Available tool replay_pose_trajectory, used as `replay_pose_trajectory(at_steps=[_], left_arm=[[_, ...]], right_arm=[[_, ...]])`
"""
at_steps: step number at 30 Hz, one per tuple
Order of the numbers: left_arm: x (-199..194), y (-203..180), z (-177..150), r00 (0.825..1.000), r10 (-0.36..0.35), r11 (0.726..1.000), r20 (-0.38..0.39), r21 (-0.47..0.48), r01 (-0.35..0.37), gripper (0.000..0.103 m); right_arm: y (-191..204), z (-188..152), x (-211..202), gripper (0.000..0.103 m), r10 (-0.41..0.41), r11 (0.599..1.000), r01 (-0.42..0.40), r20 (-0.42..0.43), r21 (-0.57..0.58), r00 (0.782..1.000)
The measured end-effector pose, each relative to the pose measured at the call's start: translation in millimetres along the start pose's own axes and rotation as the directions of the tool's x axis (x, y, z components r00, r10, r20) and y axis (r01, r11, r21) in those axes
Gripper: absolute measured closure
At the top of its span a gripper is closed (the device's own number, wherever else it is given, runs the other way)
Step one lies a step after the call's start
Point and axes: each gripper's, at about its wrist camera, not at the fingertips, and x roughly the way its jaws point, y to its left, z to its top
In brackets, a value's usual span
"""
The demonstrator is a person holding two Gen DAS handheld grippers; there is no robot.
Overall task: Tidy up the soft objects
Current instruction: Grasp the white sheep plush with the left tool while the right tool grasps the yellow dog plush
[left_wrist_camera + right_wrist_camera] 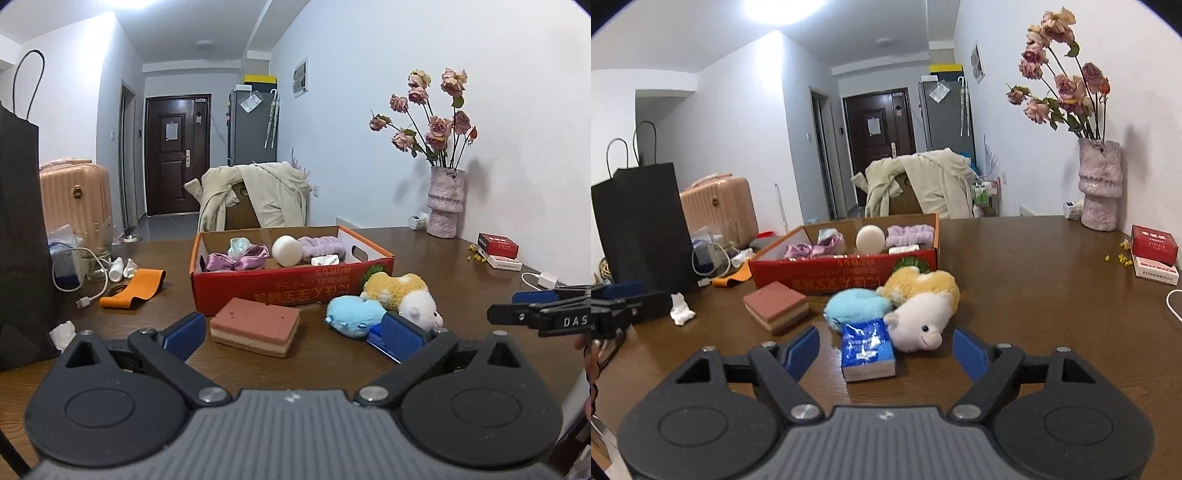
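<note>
A red cardboard box (258, 288) (827, 273) on the brown table holds purple satin scrunchies (236, 260), a white round sponge (288, 249) and a lilac headband (319, 245). In front of it lie a pink layered sponge (256, 325) (775, 306), a blue plush (352, 314) (857, 306), a yellow-and-white plush (402, 295) (923, 310) and a blue tissue pack (866, 349). My left gripper (291, 336) is open, facing the pink sponge. My right gripper (886, 350) is open, with the tissue pack between its fingers.
A black paper bag (22, 240) stands at the left. Near it are a glass jar (94, 247), a charger cable (88, 295), an orange band (135, 288) and a crumpled tissue (681, 314). A vase of dried roses (445, 201) and red boxes (498, 247) stand at the right.
</note>
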Motion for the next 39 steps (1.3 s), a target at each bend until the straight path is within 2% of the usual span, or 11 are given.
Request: replay_pose_trajectory(at_steps=[7, 12, 15, 18, 22, 23, 25, 29, 32, 34, 39], left_arm=[[31, -13, 5, 0.999, -0.026, 1.0, -0.038, -0.019, 0.025, 0.0], [72, -50, 12, 0.993, -0.104, 0.995, -0.064, -0.002, 0.104, 0.0], [100, -81, 13, 0.984, -0.148, 0.988, -0.095, 0.036, 0.152, 0.0], [127, -110, 12, 0.978, -0.17, 0.98, -0.122, 0.081, 0.18, 0.001], [172, -142, 9, 0.966, -0.161, 0.979, -0.201, 0.092, 0.183, 0.02], [182, -148, 6, 0.96, -0.167, 0.978, -0.224, 0.086, 0.19, 0.022], [201, -155, -1, 0.953, -0.127, 0.983, -0.274, 0.094, 0.158, 0.036], [210, -156, -6, 0.953, -0.113, 0.986, -0.28, 0.087, 0.142, 0.037], [215, -153, -4, 0.951, -0.133, 0.987, -0.281, 0.055, 0.154, 0.045], [217, -151, -3, 0.95, -0.142, 0.987, -0.277, 0.035, 0.158, 0.045], [229, -146, 2, 0.926, -0.206, 0.975, -0.316, -0.145, 0.167, 0.052]], right_arm=[[-14, 6, 22, 0.024, 0.002, 1.0, -0.002, -0.031, 0.004, 1.0], [-35, 32, 57, 0.025, -0.001, 1.0, 0.0, -0.036, -0.031, 0.999], [-57, 59, 93, 0.026, 0.076, 0.997, -0.077, -0.044, -0.028, 0.996], [-77, 81, 138, 0.031, 0.17, 0.985, -0.172, -0.086, -0.018, 0.982], [-90, 86, 187, 0.034, 0.235, 0.969, -0.243, -0.149, -0.035, 0.96], [-93, 83, 197, 0.041, 0.251, 0.965, -0.259, -0.174, -0.027, 0.952], [-99, 74, 208, 0.056, 0.266, 0.961, -0.275, -0.225, -0.01, 0.937], [-128, 63, 194, 0.059, 0.281, 0.957, -0.262, -0.183, 0.122, 0.942], [-146, 56, 183, 0.06, 0.278, 0.947, -0.243, -0.159, 0.211, 0.947], [-149, 51, 177, 0.061, 0.272, 0.947, -0.237, -0.145, 0.218, 0.951], [-151, 44, 177, 0.062, 0.273, 0.939, -0.236, -0.125, 0.251, 0.954]])
